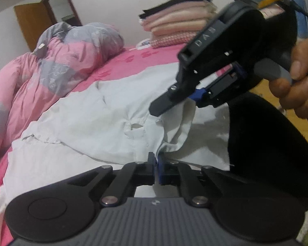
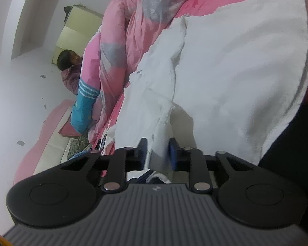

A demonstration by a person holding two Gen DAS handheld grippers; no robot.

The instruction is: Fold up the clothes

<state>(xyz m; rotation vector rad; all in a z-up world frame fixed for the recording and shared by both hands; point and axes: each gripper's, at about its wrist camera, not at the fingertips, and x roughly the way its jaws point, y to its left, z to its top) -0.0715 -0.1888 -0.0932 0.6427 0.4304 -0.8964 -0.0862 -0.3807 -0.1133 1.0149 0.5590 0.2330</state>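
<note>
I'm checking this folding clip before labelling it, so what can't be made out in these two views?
- Left wrist view: the near edge of the white garment is hidden under the left hand-held gripper.
- Same view: the right hand-held gripper is motion-blurred; its grip on the cloth is unclear.
- Right wrist view: the garment's right side is cut off by a dark sleeve.

The white garment (image 1: 96, 114) lies spread and wrinkled on the pink bed sheet (image 1: 133, 59), just beside the pink and grey quilt (image 1: 57, 65). It is thin, with a small hole-like opening near its middle. Its near edge is bunched into folds and lifted a little above the sheet.
</note>
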